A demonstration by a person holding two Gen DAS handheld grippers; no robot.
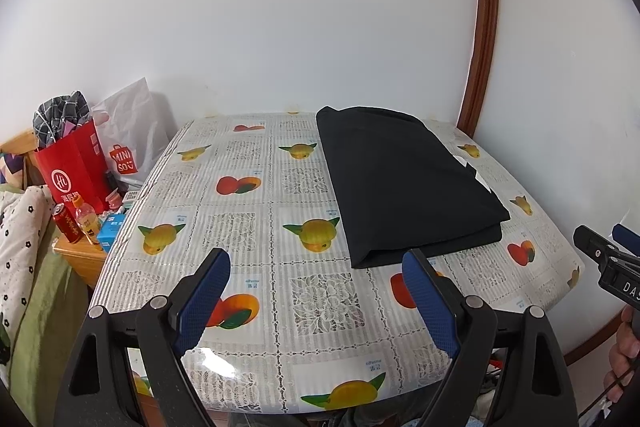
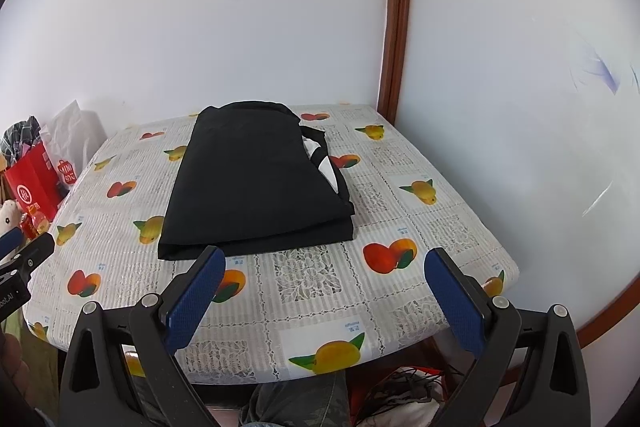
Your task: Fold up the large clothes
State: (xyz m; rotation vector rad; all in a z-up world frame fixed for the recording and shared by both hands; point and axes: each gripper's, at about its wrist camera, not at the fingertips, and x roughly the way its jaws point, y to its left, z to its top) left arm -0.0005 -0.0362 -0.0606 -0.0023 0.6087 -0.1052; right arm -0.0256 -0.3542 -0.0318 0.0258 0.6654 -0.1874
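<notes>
The black garment (image 2: 256, 179) lay on the tabletop (image 2: 452, 227) as a compact, stacked rectangle, its layered near edge facing the camera and a sliver of white print showing at its 3 o'clock side. In the left wrist view it sat toward 1 o'clock, close to the back wall. By the look of it, the folding was largely or wholly finished: several layers were squared up and no sleeve trailed loose. What might remain is one more halving or a tidy-up, though that is only a judgement. The left hand-held gripper (image 1: 316, 271) hung over the near tabletop with its fingers spread apart and nothing between them. The right hand-held gripper (image 2: 324, 271) was likewise wide apart, empty, just short of the garment's near edge.
</notes>
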